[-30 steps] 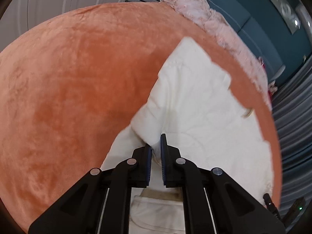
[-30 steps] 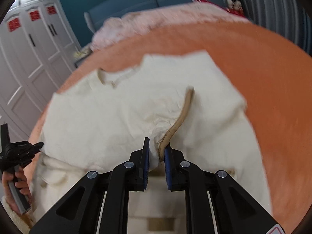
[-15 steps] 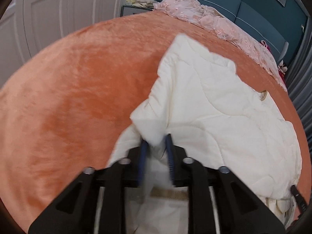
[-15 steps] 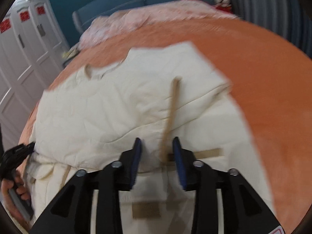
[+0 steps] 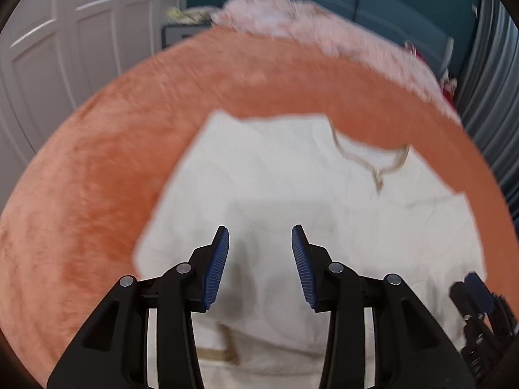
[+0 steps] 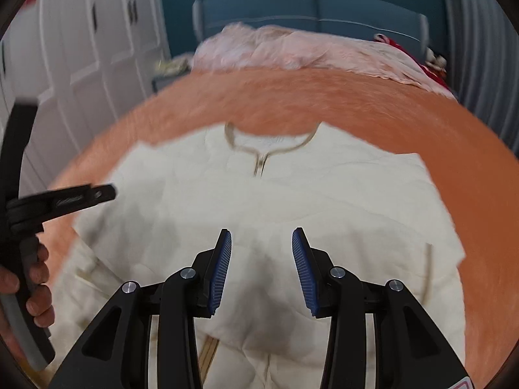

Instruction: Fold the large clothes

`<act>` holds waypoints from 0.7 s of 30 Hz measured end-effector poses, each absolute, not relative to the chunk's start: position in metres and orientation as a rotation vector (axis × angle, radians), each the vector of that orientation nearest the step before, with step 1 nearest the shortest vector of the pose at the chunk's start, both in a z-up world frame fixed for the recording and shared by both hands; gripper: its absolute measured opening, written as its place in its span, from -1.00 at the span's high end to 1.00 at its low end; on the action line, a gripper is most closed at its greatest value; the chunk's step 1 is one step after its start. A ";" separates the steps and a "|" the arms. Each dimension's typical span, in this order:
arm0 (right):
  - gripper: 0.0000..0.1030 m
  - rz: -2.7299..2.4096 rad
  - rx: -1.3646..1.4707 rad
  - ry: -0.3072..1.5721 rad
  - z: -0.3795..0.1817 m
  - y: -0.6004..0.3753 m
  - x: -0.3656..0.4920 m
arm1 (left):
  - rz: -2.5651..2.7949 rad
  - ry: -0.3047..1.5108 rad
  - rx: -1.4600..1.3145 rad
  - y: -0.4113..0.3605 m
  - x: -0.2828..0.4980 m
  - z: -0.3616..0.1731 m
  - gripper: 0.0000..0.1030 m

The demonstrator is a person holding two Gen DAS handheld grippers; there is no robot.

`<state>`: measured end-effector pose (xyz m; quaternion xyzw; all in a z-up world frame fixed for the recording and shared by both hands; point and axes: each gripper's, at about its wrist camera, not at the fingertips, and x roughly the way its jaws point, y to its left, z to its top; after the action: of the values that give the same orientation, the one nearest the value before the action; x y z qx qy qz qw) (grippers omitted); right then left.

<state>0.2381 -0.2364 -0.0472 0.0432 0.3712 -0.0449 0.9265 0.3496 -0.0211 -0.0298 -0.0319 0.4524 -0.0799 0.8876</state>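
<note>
One cream garment (image 6: 324, 214) lies spread on the orange bed cover (image 6: 421, 123), collar at the far side; two claws hover over it: the left claw (image 5: 259, 259) is opening with nothing between its pads; the right claw (image 6: 262, 262) is spread and empty; one pink blanket (image 6: 308, 52) lies beyond.

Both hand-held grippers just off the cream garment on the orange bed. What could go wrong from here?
1. The cream garment lies puffy and creased; the fold may spring back, since the left hand-held gripper, jaws opening, and the right hand-held gripper, jaws apart, hold nothing.
2. Both views are blurred, so the next grasp may miss an edge.
3. The plush orange bedcover may get pinched along with the hem.
</note>
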 end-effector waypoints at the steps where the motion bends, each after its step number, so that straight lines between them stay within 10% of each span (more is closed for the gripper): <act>1: 0.23 -0.093 0.075 0.789 -0.059 -0.235 0.243 | -0.155 0.953 -0.053 -0.023 0.351 -0.038 0.25; 21: 0.25 -0.132 0.138 0.812 -0.107 -0.258 0.221 | -0.140 0.814 0.030 -0.028 0.325 -0.086 0.13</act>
<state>0.2210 -0.2576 -0.1066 0.0669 0.3944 -0.0641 0.9143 0.3246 -0.0276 -0.0863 0.0144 0.3954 -0.0678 0.9159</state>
